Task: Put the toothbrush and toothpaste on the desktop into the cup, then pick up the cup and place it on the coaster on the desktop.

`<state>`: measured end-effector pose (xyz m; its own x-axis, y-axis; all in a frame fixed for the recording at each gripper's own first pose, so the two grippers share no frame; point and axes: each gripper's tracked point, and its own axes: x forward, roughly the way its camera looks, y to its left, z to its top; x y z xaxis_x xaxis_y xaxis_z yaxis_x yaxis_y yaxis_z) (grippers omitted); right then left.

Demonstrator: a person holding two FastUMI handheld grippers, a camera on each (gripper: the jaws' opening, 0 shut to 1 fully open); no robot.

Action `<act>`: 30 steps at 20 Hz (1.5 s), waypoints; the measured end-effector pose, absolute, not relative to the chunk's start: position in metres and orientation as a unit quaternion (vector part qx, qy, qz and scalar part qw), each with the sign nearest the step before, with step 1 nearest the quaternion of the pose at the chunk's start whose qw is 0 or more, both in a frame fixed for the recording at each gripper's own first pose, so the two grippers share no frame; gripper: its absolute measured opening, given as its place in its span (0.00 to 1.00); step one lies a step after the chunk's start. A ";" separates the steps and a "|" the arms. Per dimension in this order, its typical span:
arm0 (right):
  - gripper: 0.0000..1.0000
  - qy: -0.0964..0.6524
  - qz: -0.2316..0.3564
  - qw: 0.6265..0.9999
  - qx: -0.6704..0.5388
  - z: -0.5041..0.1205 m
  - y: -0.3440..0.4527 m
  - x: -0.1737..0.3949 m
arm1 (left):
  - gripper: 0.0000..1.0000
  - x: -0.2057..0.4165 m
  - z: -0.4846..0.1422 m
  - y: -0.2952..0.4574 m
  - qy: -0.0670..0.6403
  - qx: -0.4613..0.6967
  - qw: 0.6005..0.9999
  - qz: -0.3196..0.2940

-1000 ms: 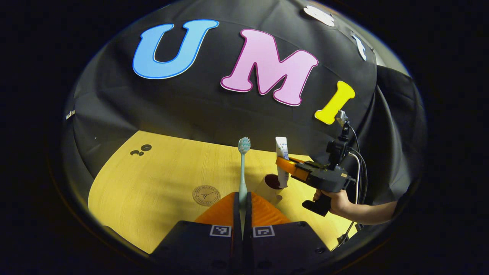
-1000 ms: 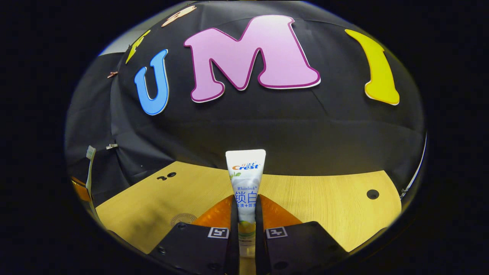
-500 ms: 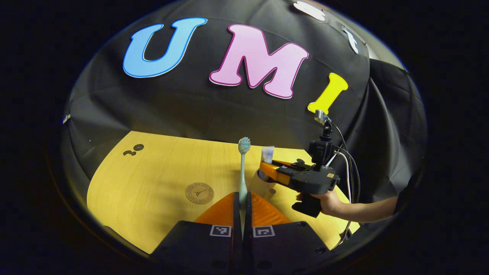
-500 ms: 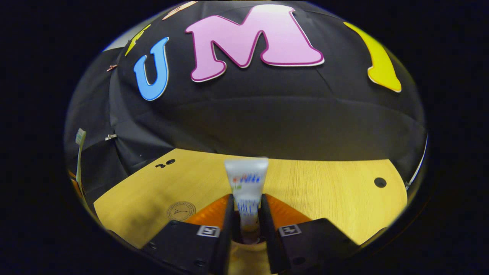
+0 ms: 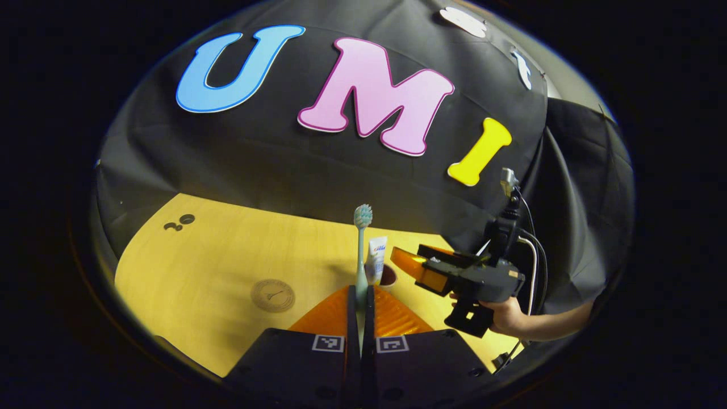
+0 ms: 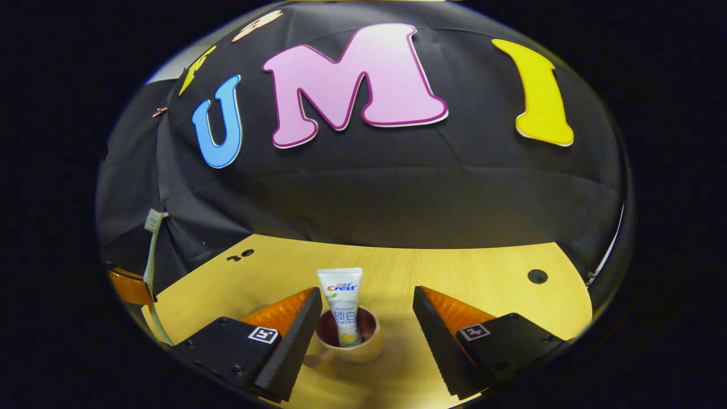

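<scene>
The left hand-held gripper (image 5: 360, 318) is clamped on the handle of the toothbrush (image 5: 361, 250), which stands upright between its fingers, bristles at the top. Just beyond and slightly right of the toothbrush sits the cup (image 5: 388, 276) on the wooden counter (image 5: 227, 255), so the coming move looks like a short carry forward and then straight down along the brush's long axis. The toothpaste tube (image 6: 341, 304) stands in the cup, leaning on the rim. The right hand-held gripper (image 6: 363, 335) is spread wide and empty, a finger on either side of the cup, touching nothing. Half a second ago it was still pinching the tube; it has since let go and pulled back. The coaster (image 5: 273, 295) lies to the cup's left, well apart.
</scene>
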<state>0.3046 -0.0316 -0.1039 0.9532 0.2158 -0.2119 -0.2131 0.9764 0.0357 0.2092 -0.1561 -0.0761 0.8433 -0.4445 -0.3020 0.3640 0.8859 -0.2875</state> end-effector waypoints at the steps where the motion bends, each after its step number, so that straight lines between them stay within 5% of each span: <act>1: 0.98 0.108 0.101 0.989 0.006 -0.101 -0.040 0.301 | 0.06 0.214 -0.070 -0.164 0.171 -0.114 0.954 -0.220; 15: 0.98 0.122 0.031 0.992 0.005 -0.103 -0.123 0.252 | 0.06 0.303 -0.046 -0.272 0.015 -0.098 0.935 -0.339; 30: 0.98 0.135 0.012 0.991 0.009 -0.133 -0.132 0.229 | 0.08 0.344 -0.094 -0.288 -0.024 -0.102 0.936 -0.336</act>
